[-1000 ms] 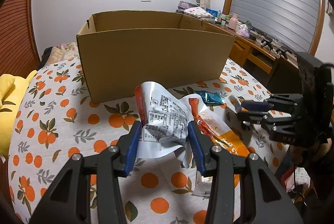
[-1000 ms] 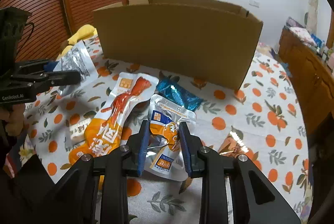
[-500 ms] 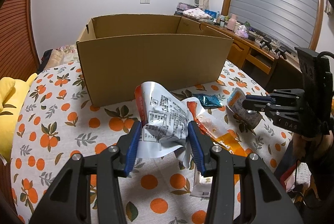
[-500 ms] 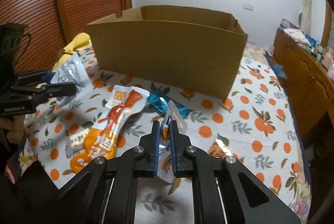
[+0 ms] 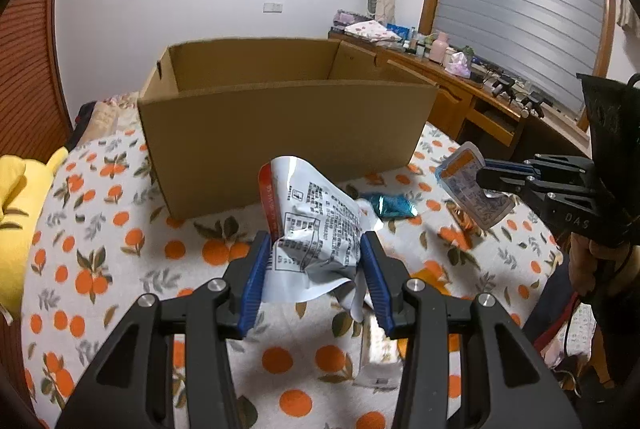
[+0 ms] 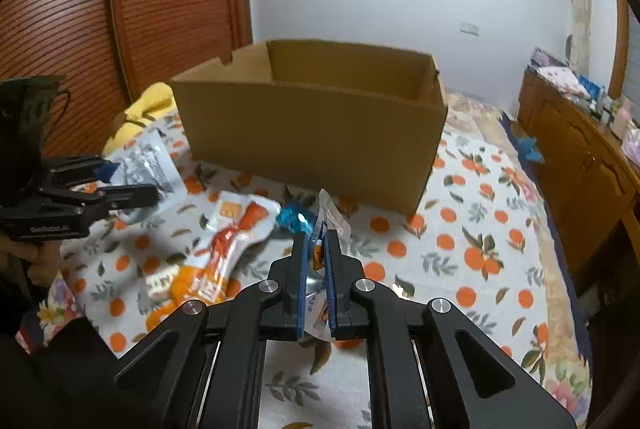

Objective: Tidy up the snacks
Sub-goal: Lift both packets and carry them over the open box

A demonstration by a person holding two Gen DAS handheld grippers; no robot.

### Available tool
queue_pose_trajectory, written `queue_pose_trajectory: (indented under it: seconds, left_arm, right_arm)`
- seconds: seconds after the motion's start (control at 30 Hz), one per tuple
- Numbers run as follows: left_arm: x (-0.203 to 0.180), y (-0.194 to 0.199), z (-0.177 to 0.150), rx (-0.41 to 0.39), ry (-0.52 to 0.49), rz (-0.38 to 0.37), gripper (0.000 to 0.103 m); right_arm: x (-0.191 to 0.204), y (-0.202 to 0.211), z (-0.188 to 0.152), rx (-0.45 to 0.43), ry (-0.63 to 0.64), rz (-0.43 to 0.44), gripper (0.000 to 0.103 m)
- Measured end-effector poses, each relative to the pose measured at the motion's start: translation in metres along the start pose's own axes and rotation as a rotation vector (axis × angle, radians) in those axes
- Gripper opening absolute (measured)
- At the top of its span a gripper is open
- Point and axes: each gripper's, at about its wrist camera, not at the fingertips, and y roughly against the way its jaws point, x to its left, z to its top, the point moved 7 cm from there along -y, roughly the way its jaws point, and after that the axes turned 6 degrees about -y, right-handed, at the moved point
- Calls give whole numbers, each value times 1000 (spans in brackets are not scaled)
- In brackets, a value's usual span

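- Left tongs (image 5: 316, 269) clamped a crumpled silver pouch (image 5: 316, 225), its small print unreadable
- Right tongs (image 6: 316, 261) pinched an orange-and-blue packet (image 6: 320, 305), labelled "DAS"

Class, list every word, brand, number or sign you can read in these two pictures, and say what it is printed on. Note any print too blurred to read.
"DAS" on the body of the right tool.
"CenRobot.AI", faint, on the body of the left tool.
Silver packet in the left tool: dense printed text, too small to read.
Small packet in the right tool: print unreadable.
Orange packet on the tablecloth: large characters, blurred.
Cardboard box: no print visible.
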Motion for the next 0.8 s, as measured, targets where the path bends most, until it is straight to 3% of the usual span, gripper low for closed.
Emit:
queue_pose_trajectory:
  seconds: [0.43,0.8]
  left_arm:
    - [7,12,83,-106,-69,28,44]
    - [33,0,121,-106,-51,57,44]
  right_arm:
    - [3,23,75,-123,80,-6,5]
    - [12,5,128,-162,115,18,5]
